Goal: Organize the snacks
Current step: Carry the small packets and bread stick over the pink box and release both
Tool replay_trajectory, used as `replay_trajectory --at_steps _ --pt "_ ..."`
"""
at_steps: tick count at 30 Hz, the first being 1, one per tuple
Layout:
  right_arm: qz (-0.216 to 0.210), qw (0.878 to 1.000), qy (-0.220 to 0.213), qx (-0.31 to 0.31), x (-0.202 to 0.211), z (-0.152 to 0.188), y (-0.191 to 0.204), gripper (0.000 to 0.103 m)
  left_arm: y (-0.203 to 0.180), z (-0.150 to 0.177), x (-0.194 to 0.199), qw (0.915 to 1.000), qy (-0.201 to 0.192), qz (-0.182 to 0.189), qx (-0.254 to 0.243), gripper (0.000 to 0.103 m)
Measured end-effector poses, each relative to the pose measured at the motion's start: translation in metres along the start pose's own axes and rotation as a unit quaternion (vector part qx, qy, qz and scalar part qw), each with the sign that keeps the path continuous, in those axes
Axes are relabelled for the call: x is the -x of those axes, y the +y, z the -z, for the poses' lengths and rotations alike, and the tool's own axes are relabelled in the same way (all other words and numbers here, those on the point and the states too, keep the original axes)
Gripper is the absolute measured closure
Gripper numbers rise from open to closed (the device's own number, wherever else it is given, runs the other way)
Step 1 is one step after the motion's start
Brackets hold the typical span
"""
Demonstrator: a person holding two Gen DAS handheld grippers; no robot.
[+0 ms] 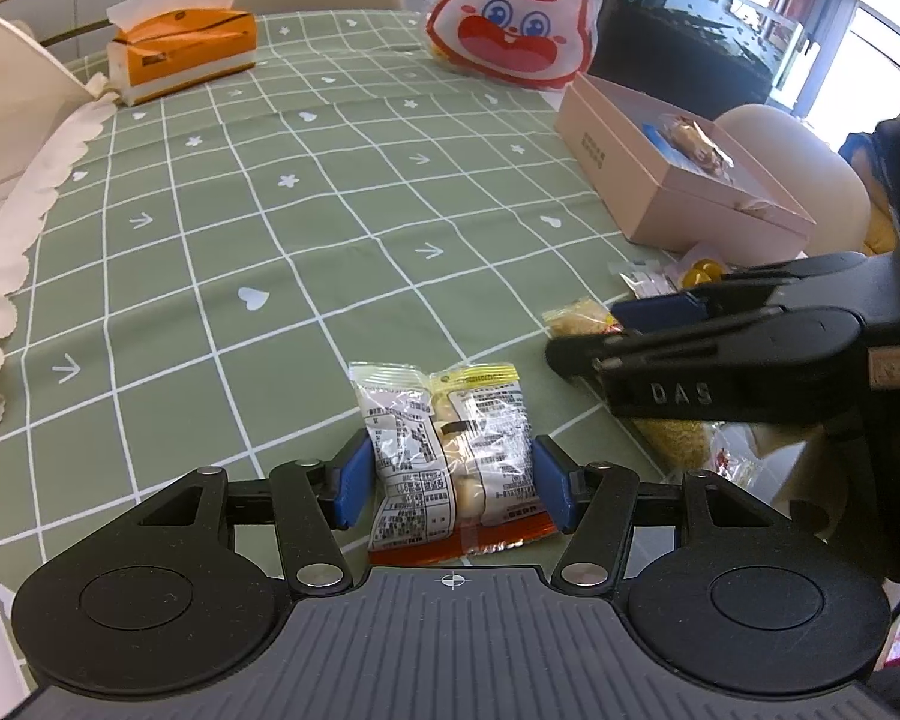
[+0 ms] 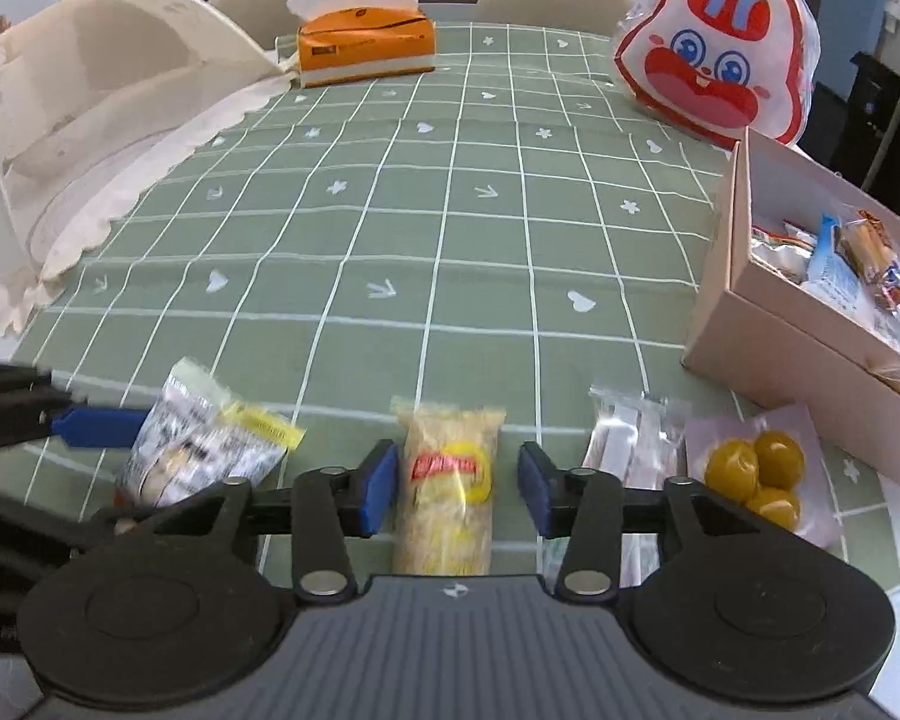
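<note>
In the left wrist view my left gripper has its blue pads against both sides of a clear printed snack packet with an orange bottom edge, which rests on the green checked tablecloth. It also shows in the right wrist view. My right gripper is open around a yellow snack packet with a red label, pads apart from it. The right gripper shows in the left wrist view. A pink box at the right holds several snacks.
Clear white-stick packets and a packet of yellow balls lie right of the right gripper. A rabbit-face bag and an orange tissue box stand at the back. A white mesh food cover is at the left.
</note>
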State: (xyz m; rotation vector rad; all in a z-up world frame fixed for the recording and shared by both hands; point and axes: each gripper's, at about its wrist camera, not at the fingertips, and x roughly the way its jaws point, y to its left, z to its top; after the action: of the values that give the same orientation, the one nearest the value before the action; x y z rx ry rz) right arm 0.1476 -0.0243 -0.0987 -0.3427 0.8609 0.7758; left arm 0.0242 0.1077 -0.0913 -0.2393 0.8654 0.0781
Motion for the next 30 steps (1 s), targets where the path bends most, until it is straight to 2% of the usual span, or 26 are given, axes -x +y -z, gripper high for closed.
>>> replay_trajectory --at_steps 2,4,11,18,22,26,30 --pt "-0.002 1.0 0.007 0.002 0.0 -0.002 0.0 0.057 0.001 0.0 0.0 1.0 -0.001 0.001 0.003 0.041" --pt "-0.01 1.0 0.009 0.003 0.004 0.0 0.001 0.072 0.002 0.001 0.001 0.9999 -0.004 0.002 0.009 0.041" --pt "-0.029 0.999 0.013 -0.011 0.028 0.013 -0.005 0.073 -0.002 0.0 0.001 0.9999 -0.005 -0.006 0.014 0.042" --pt "-0.021 0.999 -0.006 -0.027 0.063 0.023 -0.022 0.073 -0.024 0.004 0.003 0.9994 -0.006 0.034 -0.006 0.044" --pt "-0.018 0.998 -0.02 -0.061 0.085 0.032 -0.044 0.073 -0.044 0.003 0.004 0.9983 0.005 0.052 -0.025 0.044" --pt "-0.016 0.995 -0.039 -0.092 0.111 0.037 -0.071 0.074 -0.076 -0.014 0.01 0.9952 0.005 0.076 -0.062 0.044" --pt "0.005 0.989 -0.091 -0.116 0.153 0.021 -0.109 0.074 -0.121 -0.063 0.028 0.9868 -0.042 0.102 -0.118 0.044"
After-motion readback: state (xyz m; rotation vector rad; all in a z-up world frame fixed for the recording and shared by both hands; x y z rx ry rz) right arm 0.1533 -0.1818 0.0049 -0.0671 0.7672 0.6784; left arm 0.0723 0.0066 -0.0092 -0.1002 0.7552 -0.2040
